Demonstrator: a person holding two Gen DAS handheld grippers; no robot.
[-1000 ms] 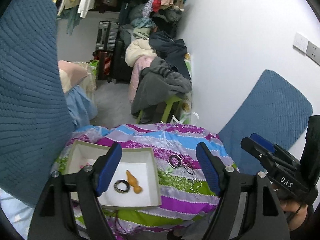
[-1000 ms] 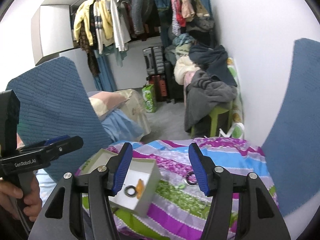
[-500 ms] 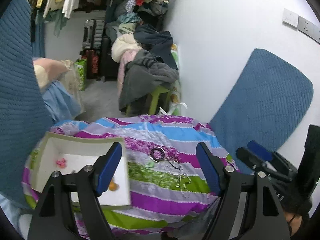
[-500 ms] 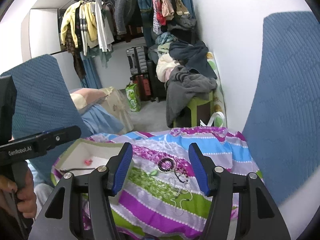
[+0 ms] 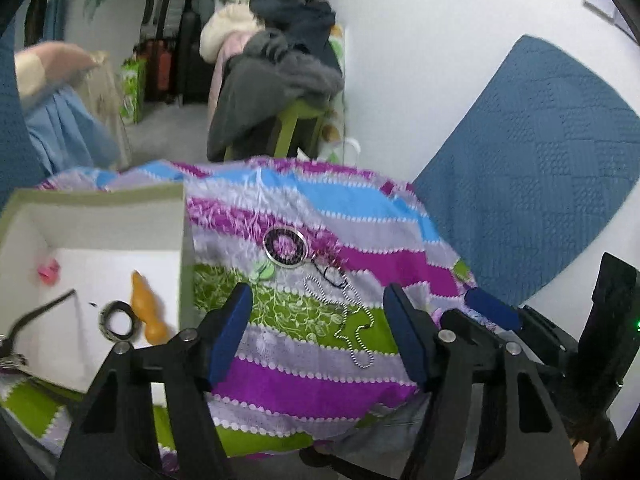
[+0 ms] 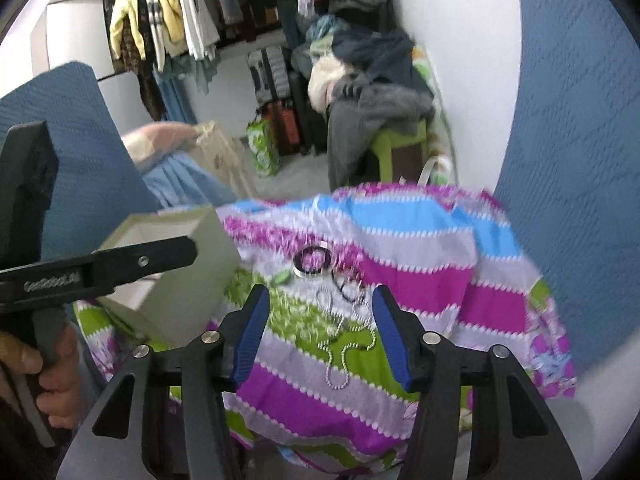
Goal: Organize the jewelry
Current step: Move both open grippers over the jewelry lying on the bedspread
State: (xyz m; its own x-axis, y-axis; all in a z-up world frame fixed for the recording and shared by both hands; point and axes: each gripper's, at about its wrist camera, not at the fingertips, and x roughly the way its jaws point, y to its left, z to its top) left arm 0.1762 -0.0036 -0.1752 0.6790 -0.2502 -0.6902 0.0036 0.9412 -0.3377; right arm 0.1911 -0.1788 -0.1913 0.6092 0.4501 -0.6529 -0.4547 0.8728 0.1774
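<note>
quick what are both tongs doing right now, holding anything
left tongs: open, jaws just closing, nothing between them
right tongs: open, jaws just closing, nothing held

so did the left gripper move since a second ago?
Yes. The left gripper dropped toward the striped cloth, nearer the ball chain; jaws have just been closing, nothing between them.
</note>
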